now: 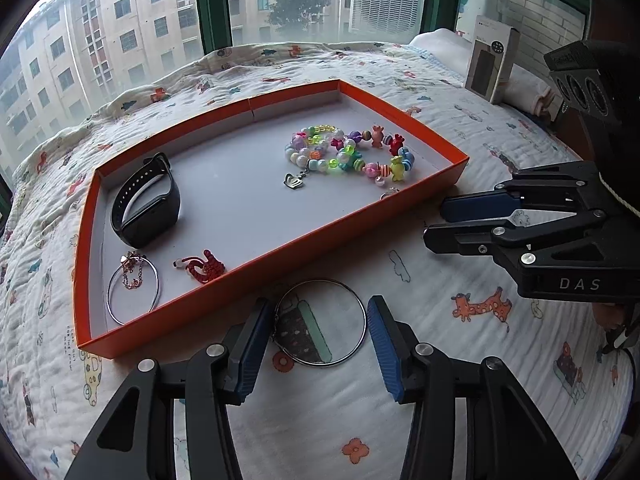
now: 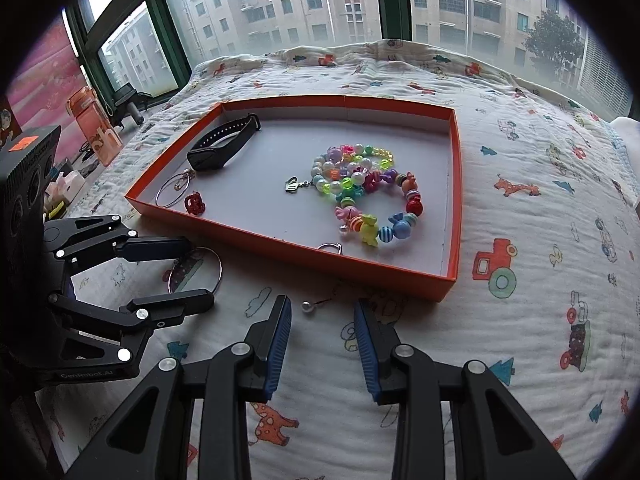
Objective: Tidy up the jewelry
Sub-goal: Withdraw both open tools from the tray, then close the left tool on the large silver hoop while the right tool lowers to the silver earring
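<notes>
My left gripper [image 1: 316, 336] sits around a thin silver bangle [image 1: 320, 322] lying on the cartoon quilt [image 1: 460, 360], just outside the orange tray [image 1: 280, 92] at its 6 o'clock side. The pads straddle the ring, one each side, and I can't tell if they're actually touching it. My right gripper [image 2: 322, 340] is partly open and empty, with a tiny pearl earring [image 2: 307, 307] on the quilt just at 11 o'clock of its tips. In the tray: black fitness band [image 1: 146, 200], another bangle [image 1: 132, 286], red knotted piece [image 1: 202, 266], beaded bracelets [image 1: 348, 154].
</notes>
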Demonstrator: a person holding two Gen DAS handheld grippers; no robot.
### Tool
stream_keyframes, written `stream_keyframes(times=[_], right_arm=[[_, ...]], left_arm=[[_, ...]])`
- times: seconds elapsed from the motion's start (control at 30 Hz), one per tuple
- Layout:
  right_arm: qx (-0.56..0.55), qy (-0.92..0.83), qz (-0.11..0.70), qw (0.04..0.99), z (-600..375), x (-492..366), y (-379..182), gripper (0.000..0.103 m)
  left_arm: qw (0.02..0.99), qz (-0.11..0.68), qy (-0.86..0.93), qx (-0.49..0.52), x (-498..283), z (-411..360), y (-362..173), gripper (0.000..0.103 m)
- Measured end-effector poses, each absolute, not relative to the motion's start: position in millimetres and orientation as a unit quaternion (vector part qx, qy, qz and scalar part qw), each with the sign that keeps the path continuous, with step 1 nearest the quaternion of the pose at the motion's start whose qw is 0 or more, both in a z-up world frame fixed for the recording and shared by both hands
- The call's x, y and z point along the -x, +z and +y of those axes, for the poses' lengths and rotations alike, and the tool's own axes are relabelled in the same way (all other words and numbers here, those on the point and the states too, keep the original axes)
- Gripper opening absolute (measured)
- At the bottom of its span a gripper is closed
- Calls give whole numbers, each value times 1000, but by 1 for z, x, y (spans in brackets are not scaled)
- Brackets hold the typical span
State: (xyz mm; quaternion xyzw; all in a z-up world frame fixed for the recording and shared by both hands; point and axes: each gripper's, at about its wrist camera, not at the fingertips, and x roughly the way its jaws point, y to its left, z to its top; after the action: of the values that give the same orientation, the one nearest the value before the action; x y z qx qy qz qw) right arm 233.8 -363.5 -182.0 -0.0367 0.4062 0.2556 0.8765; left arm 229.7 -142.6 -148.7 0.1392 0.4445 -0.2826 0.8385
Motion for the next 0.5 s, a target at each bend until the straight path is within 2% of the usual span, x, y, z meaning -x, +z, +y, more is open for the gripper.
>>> stream_keyframes(times=[0.5], right_arm=[[89,310,384,865,-346,-232,-182,36]], left_arm=[[847,444,-267,-123,-223,-119,-140,52]])
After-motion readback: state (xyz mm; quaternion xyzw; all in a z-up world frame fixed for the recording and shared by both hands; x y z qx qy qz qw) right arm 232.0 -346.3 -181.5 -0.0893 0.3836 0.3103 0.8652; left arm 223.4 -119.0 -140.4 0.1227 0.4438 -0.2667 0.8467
